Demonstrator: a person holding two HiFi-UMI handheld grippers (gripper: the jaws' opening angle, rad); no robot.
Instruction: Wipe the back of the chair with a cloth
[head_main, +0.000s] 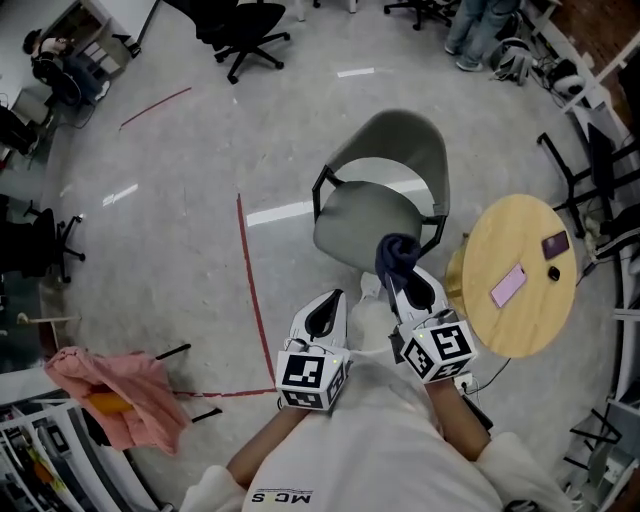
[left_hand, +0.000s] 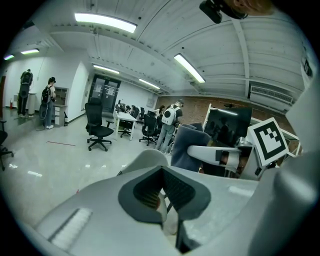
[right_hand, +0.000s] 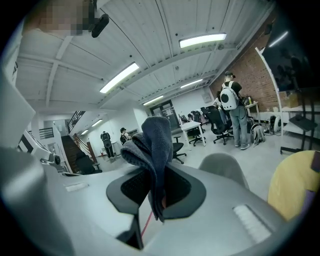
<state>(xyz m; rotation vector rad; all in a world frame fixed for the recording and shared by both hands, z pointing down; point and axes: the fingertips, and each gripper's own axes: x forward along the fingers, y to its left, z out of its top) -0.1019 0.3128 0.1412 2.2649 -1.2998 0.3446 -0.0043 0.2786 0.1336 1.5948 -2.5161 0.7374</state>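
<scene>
The cloth (head_main: 397, 256), a dark blue, nubbly, soft fabric, is clamped between the jaws of the right gripper (head_main: 407, 276) and is seen bunched and folded over their tips at the middle of the head view. The left gripper (head_main: 322, 320) is held just to the left, jaws together with nothing between them.

The chair (head_main: 400, 145) is found directly above the cloth in the frame. Its seat is presented nearest the grippers and its backrest beyond, towards the upper centre. The backrest is a smooth, grey, curved shell, with its long axis laid left to right across the frame and carried on a thin black frame. The right gripper is judged the nearer of the 2, so a reach over or round the seat would be called for.
</scene>
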